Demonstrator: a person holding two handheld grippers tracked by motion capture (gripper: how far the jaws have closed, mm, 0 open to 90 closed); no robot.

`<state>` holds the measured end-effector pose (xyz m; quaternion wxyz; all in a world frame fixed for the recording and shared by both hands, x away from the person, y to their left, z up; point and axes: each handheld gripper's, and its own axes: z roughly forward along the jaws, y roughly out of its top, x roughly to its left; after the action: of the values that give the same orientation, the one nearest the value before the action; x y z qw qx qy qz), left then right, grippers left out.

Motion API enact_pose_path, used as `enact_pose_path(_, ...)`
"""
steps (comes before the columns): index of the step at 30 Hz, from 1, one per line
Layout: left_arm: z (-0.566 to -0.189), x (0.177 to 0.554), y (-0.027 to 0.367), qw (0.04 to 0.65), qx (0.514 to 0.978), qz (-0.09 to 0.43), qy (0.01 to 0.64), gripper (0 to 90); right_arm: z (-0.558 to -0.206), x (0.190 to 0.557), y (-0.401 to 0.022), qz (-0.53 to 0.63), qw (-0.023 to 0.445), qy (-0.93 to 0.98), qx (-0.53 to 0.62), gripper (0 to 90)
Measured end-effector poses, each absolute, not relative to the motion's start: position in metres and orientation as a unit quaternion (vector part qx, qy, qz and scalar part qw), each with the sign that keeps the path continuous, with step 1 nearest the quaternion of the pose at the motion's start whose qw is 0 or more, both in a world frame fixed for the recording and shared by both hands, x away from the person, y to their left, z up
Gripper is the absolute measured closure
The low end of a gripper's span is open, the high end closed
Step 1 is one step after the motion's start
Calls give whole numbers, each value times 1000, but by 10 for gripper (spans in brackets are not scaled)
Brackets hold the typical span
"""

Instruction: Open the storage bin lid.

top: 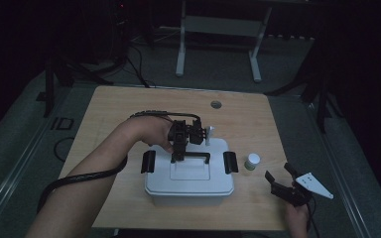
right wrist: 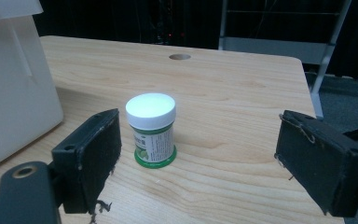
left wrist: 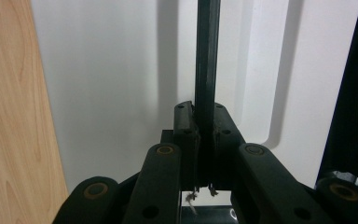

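A white plastic box (top: 188,181) with a lid stands in the middle of the wooden table (top: 124,106). A thin black handle (top: 198,155) lies across the lid. My left gripper (top: 177,157) points down onto the left end of that handle. In the left gripper view the gripper (left wrist: 204,112) is shut on the handle bar (left wrist: 208,56), over the white lid (left wrist: 112,84). A small jar (top: 252,160) with a white cap and green label stands right of the box. My right gripper (top: 279,174) is open near the table's front right, with the jar (right wrist: 151,128) just ahead of its jaws.
Black latches sit on the box's left side (top: 149,161) and right side (top: 230,162). A round cable hole (top: 216,104) lies near the table's far edge. Beyond the table stand the legs of a white frame (top: 180,59) on the dark floor.
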<state>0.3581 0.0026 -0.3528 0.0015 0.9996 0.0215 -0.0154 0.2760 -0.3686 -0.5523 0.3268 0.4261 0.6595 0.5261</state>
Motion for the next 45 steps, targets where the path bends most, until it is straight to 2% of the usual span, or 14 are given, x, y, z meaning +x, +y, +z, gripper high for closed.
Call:
enact_pose_path(23, -319, 351, 23, 24, 999, -6, 30, 838, -552, 276, -369, 528, 325, 658, 428, 137)
enact_pose_path(45, -306, 344, 93, 50, 995, 11, 81, 838, -553, 277, -368, 524, 325, 660, 430, 137)
